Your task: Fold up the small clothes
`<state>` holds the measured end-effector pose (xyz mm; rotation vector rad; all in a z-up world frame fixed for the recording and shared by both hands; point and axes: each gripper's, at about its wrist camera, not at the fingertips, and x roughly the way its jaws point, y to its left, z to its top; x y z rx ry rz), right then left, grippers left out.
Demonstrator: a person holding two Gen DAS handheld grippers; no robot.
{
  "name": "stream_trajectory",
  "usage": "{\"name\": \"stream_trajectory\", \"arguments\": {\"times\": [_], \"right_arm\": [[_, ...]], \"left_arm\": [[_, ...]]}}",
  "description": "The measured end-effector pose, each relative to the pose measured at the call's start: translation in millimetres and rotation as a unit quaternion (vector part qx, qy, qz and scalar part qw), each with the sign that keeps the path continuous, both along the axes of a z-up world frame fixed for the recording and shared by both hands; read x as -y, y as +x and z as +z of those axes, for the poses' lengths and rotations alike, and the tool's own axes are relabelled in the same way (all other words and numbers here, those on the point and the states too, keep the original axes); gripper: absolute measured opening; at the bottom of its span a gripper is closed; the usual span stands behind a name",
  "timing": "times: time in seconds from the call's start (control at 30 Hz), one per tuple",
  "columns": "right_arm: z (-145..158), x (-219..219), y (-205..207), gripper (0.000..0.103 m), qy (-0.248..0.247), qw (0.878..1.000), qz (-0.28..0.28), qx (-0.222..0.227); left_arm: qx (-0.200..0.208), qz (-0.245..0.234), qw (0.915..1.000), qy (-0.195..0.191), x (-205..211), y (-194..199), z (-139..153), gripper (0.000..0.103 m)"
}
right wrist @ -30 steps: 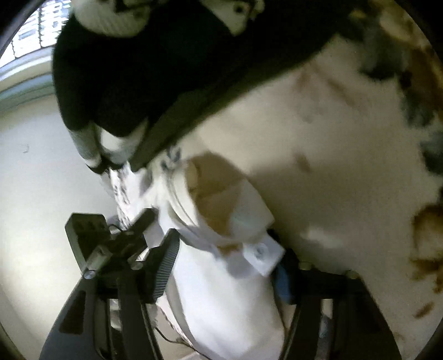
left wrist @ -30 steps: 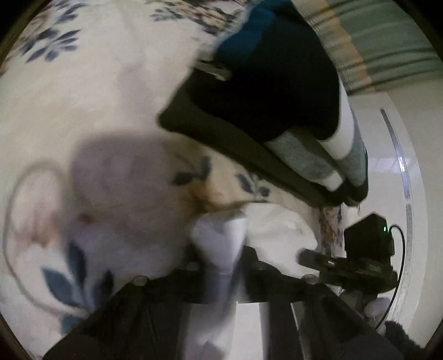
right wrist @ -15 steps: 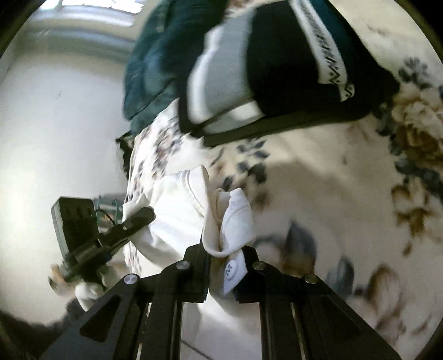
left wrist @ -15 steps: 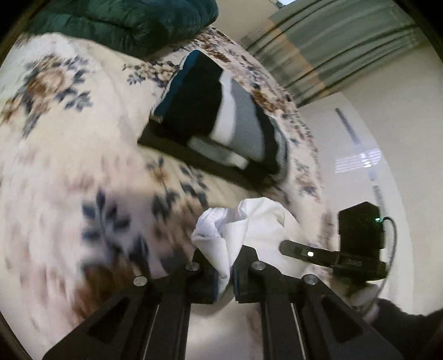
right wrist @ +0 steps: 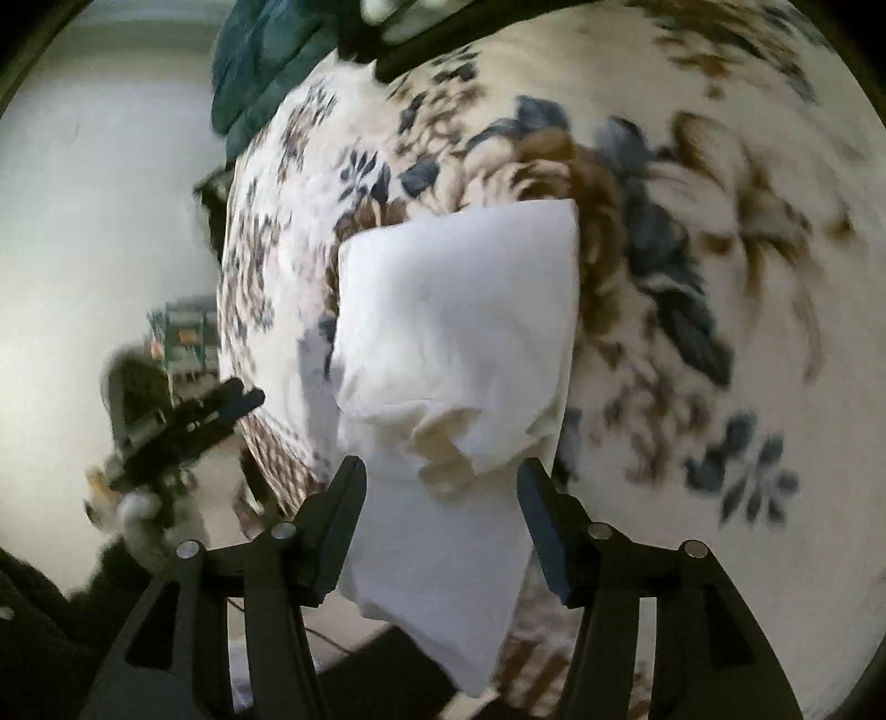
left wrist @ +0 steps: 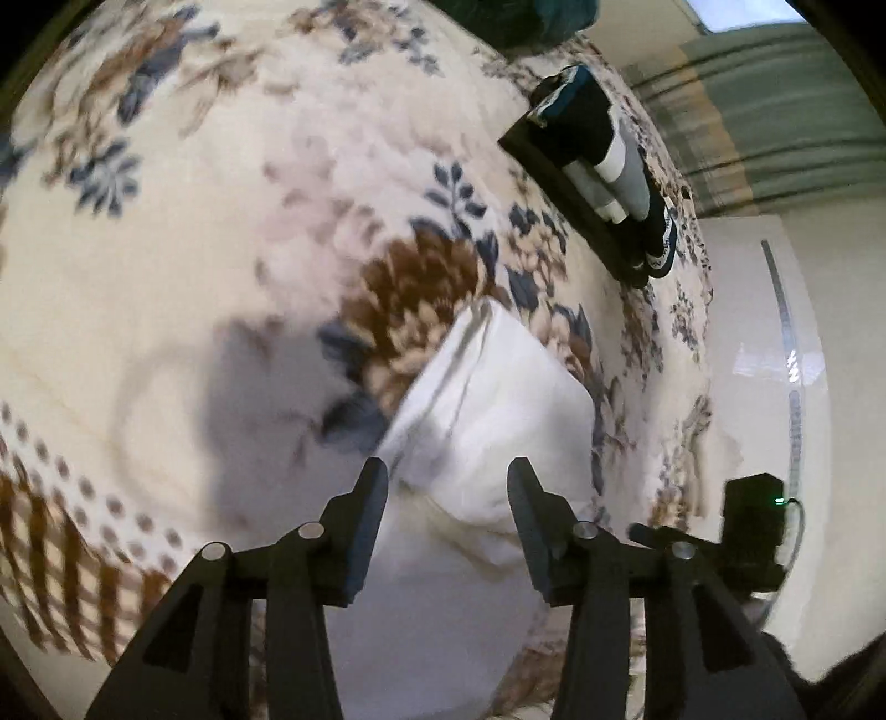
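On floral bedspread [left wrist: 232,232], folded white garment [right wrist: 459,332] lies just ahead of left tongs [left wrist: 447,483] and right tongs [right wrist: 442,481], both released.

White garment [right wrist: 454,327] lies folded over itself, rumpled, on the floral bedspread [right wrist: 692,232]

One white garment [left wrist: 493,399] lies folded at the centre of the frame on one floral bedspread [left wrist: 221,221]. One stack of dark folded clothes [left wrist: 603,149] sits at the upper right. One teal quilt [right wrist: 260,50] is at the upper left. Two grippers: left gripper [left wrist: 447,471], right gripper [right wrist: 442,471].
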<state>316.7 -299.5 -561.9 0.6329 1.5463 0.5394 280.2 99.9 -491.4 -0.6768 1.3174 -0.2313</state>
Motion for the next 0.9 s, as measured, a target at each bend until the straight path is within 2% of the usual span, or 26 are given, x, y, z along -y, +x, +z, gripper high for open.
{"name": "stream_trajectory", "arguments": {"times": [0.1,0.17,0.23,0.27,0.3,0.37,0.4,0.47,0.53,0.6,0.63,0.67,0.73,0.8,0.9], "right_arm": [[4.3,-7.2,1.3,0.060,0.003,0.999,-0.046,0.016],[6.6,-18.8,4.5,0.060,-0.012,0.997,-0.073,0.033],[-0.9,-37.9,10.4,0.054,-0.104,0.989,-0.097,0.031],[-7.4,-48.3,10.4,0.042,-0.150,0.984,-0.091,0.021],[-15.3,-55.7,8.5,0.035,-0.182,0.980,-0.083,0.010],[-35.6,-65.4,-1.8,0.035,-0.228,0.970,-0.076,-0.023],[-43.8,-66.0,-9.7,0.035,-0.233,0.969,-0.079,-0.040],[-41.8,-57.8,-24.4,0.035,-0.205,0.972,-0.104,-0.057],[-26.2,-42.9,-41.7,0.039,-0.170,0.974,-0.131,-0.067],[-10.4,-27.8,-65.7,0.063,-0.139,0.977,-0.149,-0.070],[-2.1,-20.5,-79.6,0.066,-0.130,0.977,-0.155,-0.074],[2.3,-14.9,-96.4,0.067,-0.121,0.977,-0.156,-0.083],[0.9,-7.3,-129.7,0.067,-0.110,0.977,-0.152,-0.106],[-9.8,-4.1,-165.0,0.067,-0.100,0.976,-0.145,-0.130],[-38.2,-7.5,-203.3,0.067,-0.095,0.974,-0.136,-0.155]], "left_arm": [[0.027,-0.040,0.9988,-0.005,21.2,18.8,-7.7,0.044],[0.037,-0.088,0.9954,-0.011,50.5,37.2,-20.1,0.054],[0.016,-0.127,0.9917,0.015,74.7,46.1,-41.3,0.055],[-0.006,-0.157,0.9868,0.041,89.9,49.3,-57.8,0.055],[-0.025,-0.182,0.9810,0.062,100.5,49.2,-74.0,0.055],[-0.039,-0.198,0.9756,0.087,105.4,45.0,-89.6,0.054],[-0.041,-0.200,0.9752,0.085,103.9,42.7,-90.4,0.054],[-0.047,-0.179,0.9818,0.044,86.7,34.2,-68.9,0.055],[-0.030,-0.150,0.9883,0.002,64.2,20.1,-40.5,0.055],[-0.019,-0.120,0.9925,-0.015,31.9,-9.0,-10.3,0.059],[-0.021,-0.113,0.9933,-0.013,22.9,-18.8,-5.8,0.066],[-0.027,-0.100,0.9946,-0.006,8.9,-35.6,-3.0,0.066],[-0.057,-0.083,0.9949,0.006,-11.7,-68.4,-13.5,0.066],[-0.110,-0.074,0.9911,0.011,-25.2,-103.6,-40.9,0.066],[-0.177,-0.081,0.9808,-0.003,-24.2,-149.8,-82.5,0.066]]}}
